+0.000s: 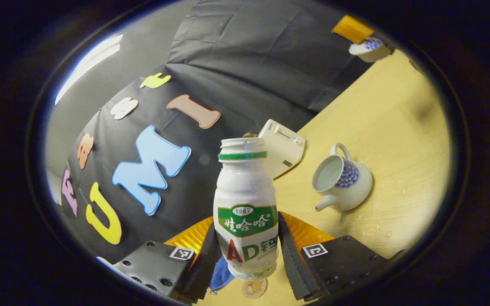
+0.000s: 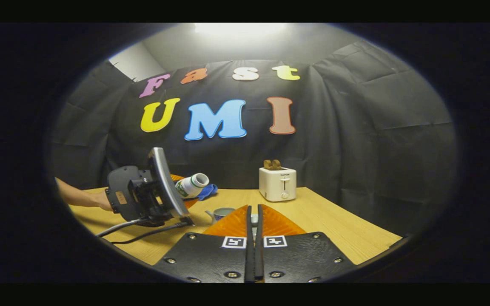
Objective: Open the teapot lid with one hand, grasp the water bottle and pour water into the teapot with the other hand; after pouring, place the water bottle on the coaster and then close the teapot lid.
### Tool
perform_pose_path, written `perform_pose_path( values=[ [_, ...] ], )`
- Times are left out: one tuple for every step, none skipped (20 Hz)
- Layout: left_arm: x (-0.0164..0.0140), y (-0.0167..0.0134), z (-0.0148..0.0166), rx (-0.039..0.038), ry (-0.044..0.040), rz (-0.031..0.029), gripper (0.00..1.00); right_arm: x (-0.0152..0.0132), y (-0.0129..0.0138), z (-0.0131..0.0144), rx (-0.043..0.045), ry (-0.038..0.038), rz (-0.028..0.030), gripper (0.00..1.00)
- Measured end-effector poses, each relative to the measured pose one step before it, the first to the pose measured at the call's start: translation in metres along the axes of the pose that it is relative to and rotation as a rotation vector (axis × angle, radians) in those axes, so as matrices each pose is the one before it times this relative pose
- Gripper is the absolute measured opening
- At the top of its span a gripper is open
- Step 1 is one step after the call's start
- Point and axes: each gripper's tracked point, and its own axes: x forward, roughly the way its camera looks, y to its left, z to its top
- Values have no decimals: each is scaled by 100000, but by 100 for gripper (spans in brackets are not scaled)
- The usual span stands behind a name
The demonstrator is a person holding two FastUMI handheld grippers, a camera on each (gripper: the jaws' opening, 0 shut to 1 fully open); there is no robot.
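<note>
white water bottle (image 1: 246,212) sits clamped in the left gripper (image 1: 247,250), tipped near the open teapot (image 1: 342,178). pouring step; next, lean its mouth over. right gripper (image 2: 253,238) pinches the lid (image 2: 254,220).

on the water bottle (image 1: 246,212) that your left gripper (image 1: 247,221) holds between its fingers, you see a printed label with a green band, light characters on it, and larger red and green letters below; i leave its wording unread. in the right gripper view the same bottle (image 2: 192,185) is too small to read. your left gripper carries two square black-and-white marker tags (image 1: 181,253), one on each side of the bottle. your right gripper (image 2: 253,208) bears a like pair of tags (image 2: 233,242) side by side. the toaster (image 2: 277,183) on the desk (image 2: 338,231) has a small dark word on its front, too small to make out.
</note>
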Motion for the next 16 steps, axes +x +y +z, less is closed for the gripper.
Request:
perform_pose_path(
  values=[
    [-648,1031,-149,-6579,-841,2005,83,577,320,220,-35,167,1796,0],
    [-798,915,-259,-7144,-809,1493,77,673,505,175,-50,203,1848,0],
    [-629,926,-104,-7300,-590,1285,77,788,471,167,-167,213,1886,0],
    [-879,971,-151,-7464,-558,1229,77,874,467,245,-52,26,1903,0],
    [-640,747,-84,-7671,-869,413,77,995,577,275,174,-143,1953,0],
    [-443,921,138,-7814,-1286,1968,83,1048,442,250,-141,121,1303,1],
    [-313,995,-126,-6607,115,1824,72,1110,282,134,-1025,-191,781,0],
    [-169,1194,-2,-6238,-206,2207,75,1201,149,55,-1523,754,-261,0],
    [-36,921,-43,-6205,-840,1365,79,1157,133,-109,-840,636,99,0],
    [-101,766,116,-5912,-292,781,82,1133,249,72,33,68,21,0],
    [188,966,-32,-4652,43,932,82,1139,235,-218,257,1021,-78,0],
    [262,796,-196,-3062,1090,370,80,933,212,-531,429,1747,92,0],
    [-18,941,-188,-1607,1207,904,77,837,324,-497,610,1107,208,0],
    [-251,1049,49,-1233,-219,1377,80,657,154,-424,506,860,-168,0],
    [-294,977,46,-1933,122,734,82,630,-13,-591,-517,1137,-756,0],
    [-190,888,-178,-2905,853,242,82,608,-158,-504,-1316,1181,-1157,0]
  ],
)
